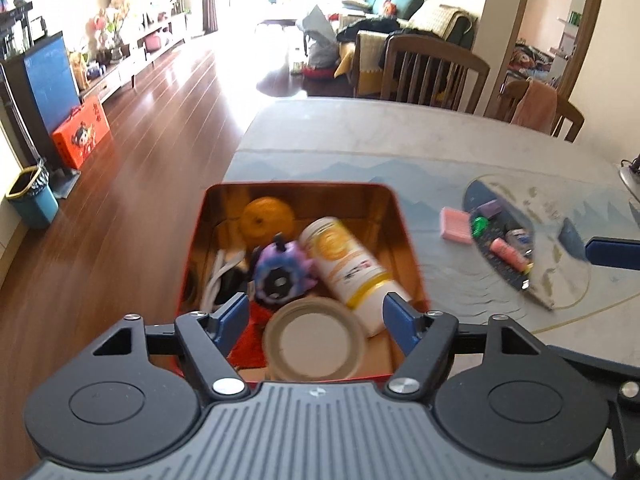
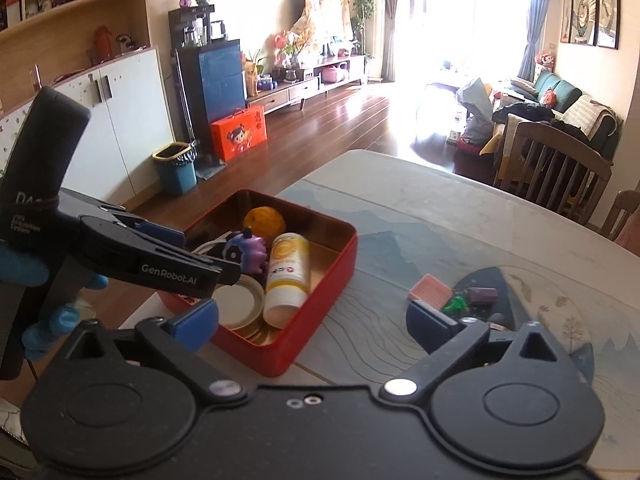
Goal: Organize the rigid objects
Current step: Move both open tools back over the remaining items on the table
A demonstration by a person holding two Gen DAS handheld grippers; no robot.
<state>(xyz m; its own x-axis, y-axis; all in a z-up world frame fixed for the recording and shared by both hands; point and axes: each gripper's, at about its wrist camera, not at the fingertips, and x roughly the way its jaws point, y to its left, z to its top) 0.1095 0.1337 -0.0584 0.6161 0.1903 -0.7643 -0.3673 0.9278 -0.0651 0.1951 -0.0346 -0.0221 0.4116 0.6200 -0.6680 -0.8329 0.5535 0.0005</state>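
A red tin box [image 1: 408, 240] [image 2: 320, 320] stands near the table's left edge. Inside lie an orange [image 1: 266, 218], a purple toy [image 1: 280, 274], a white-and-yellow bottle [image 1: 352, 268] [image 2: 288, 276], a white cable [image 1: 218, 276] and a round lid [image 1: 316, 340] [image 2: 236, 304]. My left gripper [image 1: 316, 312] hovers open over the box's near end, above the lid, its pads clear of it. My right gripper [image 2: 312, 320] is open and empty over the box's near right corner. To the right, a pink block [image 1: 454, 224] [image 2: 430, 292], a green piece [image 1: 480, 226], a purple block [image 1: 491, 209] and a pink tube [image 1: 508, 254] lie loose.
The table [image 1: 400, 152] carries a printed landscape mat. Wooden chairs [image 1: 432, 72] [image 2: 552, 168] stand at its far side. Left of the box the table ends above a wooden floor [image 1: 120, 200], where a blue bin [image 2: 176, 168] stands. A gloved hand [image 2: 44, 320] holds the left gripper.
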